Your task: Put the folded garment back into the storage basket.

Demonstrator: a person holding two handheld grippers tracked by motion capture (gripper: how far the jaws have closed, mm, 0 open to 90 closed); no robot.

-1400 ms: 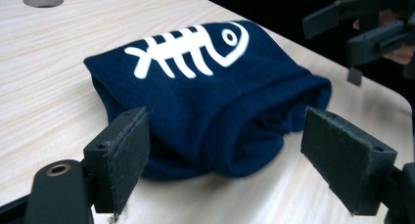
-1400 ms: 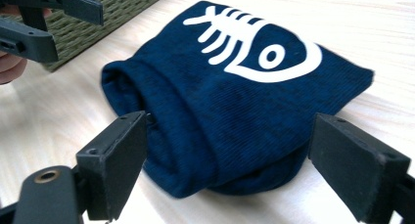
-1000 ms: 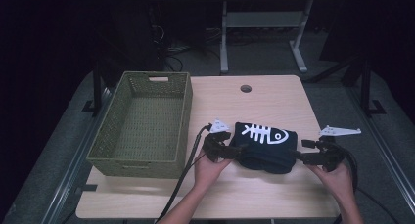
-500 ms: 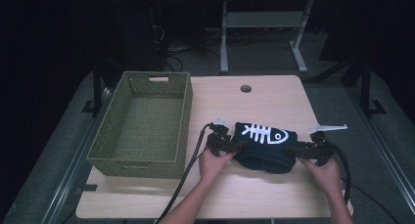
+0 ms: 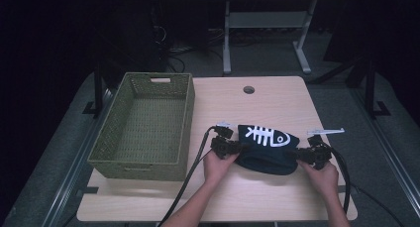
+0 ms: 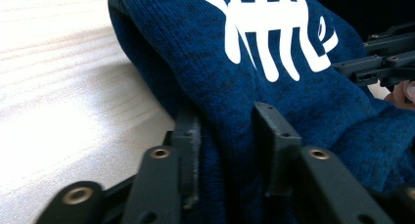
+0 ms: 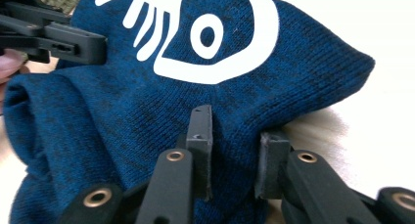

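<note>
One dark blue knitted garment with a white fish-skeleton print lay bunched on the light wooden tabletop, a little right of centre in the lower half of the high view. Two hand-held grippers worked it, one at each end. The left gripper sat at the garment's left edge, its jaws having just closed — in the left gripper view the two black fingers were clamped on a fold of the blue knit, with cloth bulging between and around them. The right gripper sat at the garment's right edge; its jaws had likewise just closed, and in the right gripper view they pinched a ridge of the same fabric just below the printed fish eye. Each gripper view also showed the other gripper's black frame at the far side of the cloth.

One olive-green woven rectangular basket with cut-out handles stood at the left of the table, well apart from the garment. One round cable hole sat near the table's far edge. Two black cables trailed off the near edge.

The tabletop was pale wood grain with rounded corners — around it lay grey carpet, and the room behind was dark, with one white desk frame at the top of the high view.
</note>
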